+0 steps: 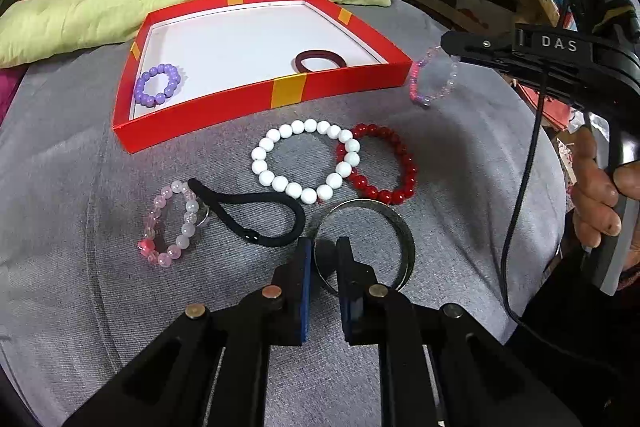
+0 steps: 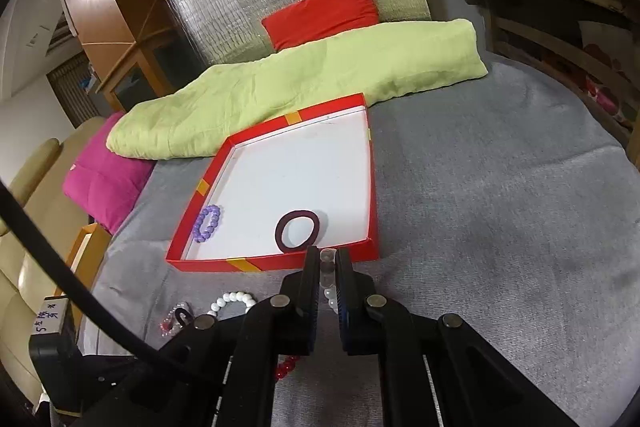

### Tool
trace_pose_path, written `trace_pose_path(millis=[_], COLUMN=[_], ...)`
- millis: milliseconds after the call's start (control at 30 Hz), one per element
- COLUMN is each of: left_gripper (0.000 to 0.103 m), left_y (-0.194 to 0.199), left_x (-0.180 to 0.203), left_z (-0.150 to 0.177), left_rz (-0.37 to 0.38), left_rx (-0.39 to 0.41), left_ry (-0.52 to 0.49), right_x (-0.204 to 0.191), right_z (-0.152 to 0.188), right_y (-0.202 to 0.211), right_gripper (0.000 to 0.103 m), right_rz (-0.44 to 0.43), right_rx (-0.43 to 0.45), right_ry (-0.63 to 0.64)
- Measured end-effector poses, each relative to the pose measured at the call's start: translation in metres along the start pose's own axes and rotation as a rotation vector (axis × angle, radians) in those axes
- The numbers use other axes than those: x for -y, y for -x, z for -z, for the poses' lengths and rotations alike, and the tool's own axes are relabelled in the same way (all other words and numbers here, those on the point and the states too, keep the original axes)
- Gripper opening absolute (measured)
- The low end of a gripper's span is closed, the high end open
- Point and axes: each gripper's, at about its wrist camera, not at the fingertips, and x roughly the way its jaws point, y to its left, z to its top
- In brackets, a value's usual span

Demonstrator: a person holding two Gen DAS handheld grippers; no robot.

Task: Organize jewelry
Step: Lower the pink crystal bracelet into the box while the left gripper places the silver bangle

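My left gripper (image 1: 323, 259) pinches the metal bangle (image 1: 402, 227); my right gripper (image 2: 327, 267) grips a clear-pink bead bracelet (image 1: 434, 77) near the red box (image 1: 248, 107).

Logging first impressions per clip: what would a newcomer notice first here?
Probably the red box on the grey cloth, holding a purple bead bracelet and a dark hair tie. In front of it lie the white bracelet and red bracelet, overlapping. The right gripper dangles a clear pink bracelet beside the box; the left gripper pinches a metal bangle.
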Motion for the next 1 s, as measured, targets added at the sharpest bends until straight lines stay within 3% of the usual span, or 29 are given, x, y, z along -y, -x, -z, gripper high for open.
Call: trace_pose_path(millis=[33, 67, 167, 200, 367, 500, 567, 600, 867, 1000], left_gripper=[0.015, 0.024, 0.069, 0.072, 0.072, 0.073, 0.072, 0.063, 0.062, 0.062], left_y=[-0.001, -0.002, 0.001, 0.003, -0.009, -0.02, -0.02, -0.018, -0.006, 0.017], left_x=[0.002, 0.002, 0.008, 0.012, 0.027, 0.051, 0.054, 0.055, 0.052, 0.049], left_z=[0.0, 0.0, -0.001, -0.001, -0.002, 0.001, 0.004, 0.005, 0.006, -0.007], left_rz=[0.009, 0.019, 0.038, 0.032, 0.024, -0.101, -0.116, -0.11, -0.086, -0.031], left_rx=[-0.014, -0.029, -0.026, -0.013, -0.037, -0.009, 0.015, 0.029, 0.059, 0.125], left_ry=[0.003, 0.013, 0.031, 0.028, -0.014, -0.141, -0.154, -0.16, -0.174, -0.159], right_x=[0.0, 0.0, 0.002, 0.003, 0.003, 0.007, 0.008, 0.008, 0.007, 0.003], right_z=[0.0, 0.001, 0.001, 0.001, 0.002, 0.001, 0.001, 0.001, -0.003, -0.01], right_y=[-0.001, -0.001, -0.003, -0.003, -0.003, -0.002, -0.001, 0.0, 0.006, 0.008], right_gripper=[0.009, 0.009, 0.009, 0.009, 0.009, 0.009, 0.009, 0.009, 0.009, 0.009], right_rz=[0.004, 0.005, 0.013, 0.01, 0.015, 0.014, 0.014, 0.014, -0.017, -0.041], right_rx=[-0.002, -0.004, -0.012, -0.012, -0.013, -0.01, -0.006, -0.004, 0.028, 0.055], right_ry=[0.001, 0.0, -0.008, -0.011, -0.003, -0.013, -0.016, -0.018, -0.028, -0.029])
